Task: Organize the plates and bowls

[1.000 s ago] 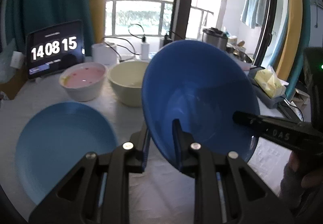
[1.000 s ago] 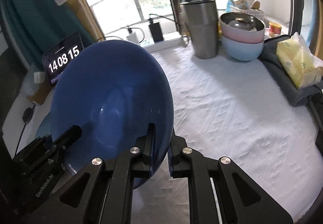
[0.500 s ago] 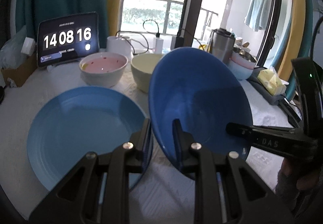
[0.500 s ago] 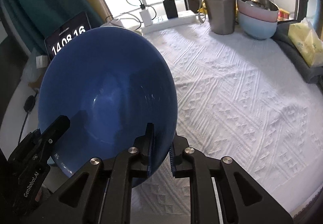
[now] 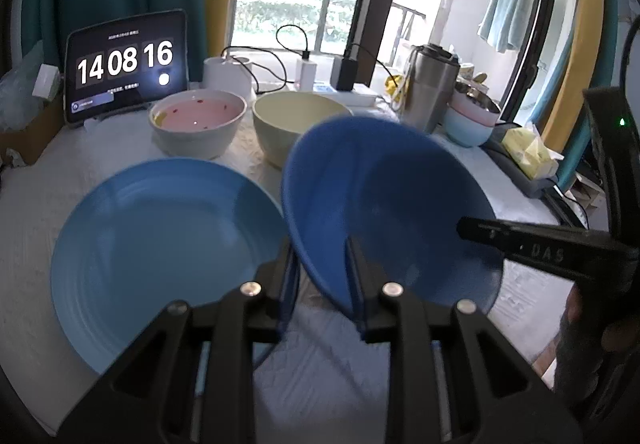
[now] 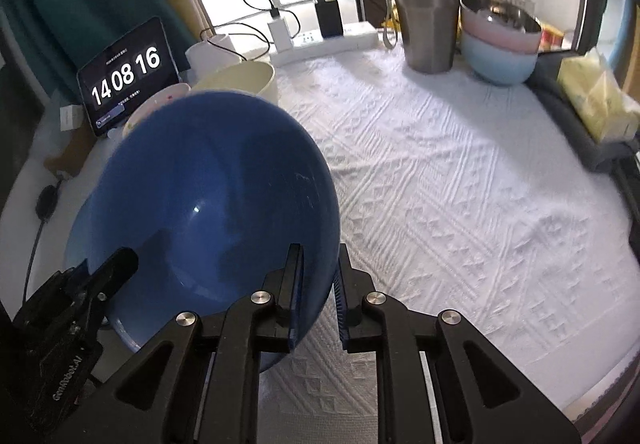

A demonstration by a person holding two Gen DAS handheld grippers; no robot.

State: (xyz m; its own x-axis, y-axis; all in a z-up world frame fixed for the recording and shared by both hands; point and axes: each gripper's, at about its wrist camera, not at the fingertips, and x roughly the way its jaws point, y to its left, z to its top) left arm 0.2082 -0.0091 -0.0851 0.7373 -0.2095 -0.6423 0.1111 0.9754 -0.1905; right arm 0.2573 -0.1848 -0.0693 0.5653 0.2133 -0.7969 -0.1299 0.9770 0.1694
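A dark blue bowl (image 5: 392, 204) is held tilted above the table by both grippers. My left gripper (image 5: 320, 268) is shut on its near rim, and my right gripper (image 6: 318, 276) is shut on its right rim (image 6: 320, 204). A light blue plate (image 5: 160, 244) lies on the white cloth to the left, with its edge under the bowl. A pink-lined bowl (image 5: 198, 122) and a cream bowl (image 5: 300, 120) stand behind the plate. The cream bowl (image 6: 244, 78) also shows behind the blue bowl in the right wrist view.
A tablet clock (image 5: 124, 64) stands at the back left. A steel tumbler (image 6: 428, 12) and stacked pink and blue bowls (image 6: 500, 44) stand at the back right, with a yellow packet (image 6: 596, 100) on a grey cloth. Chargers and cables (image 6: 304, 28) line the windowsill.
Both grippers have lowered the blue bowl and tipped it closer to level, over the plate's right edge. The left view has pulled back, showing more of the plate.
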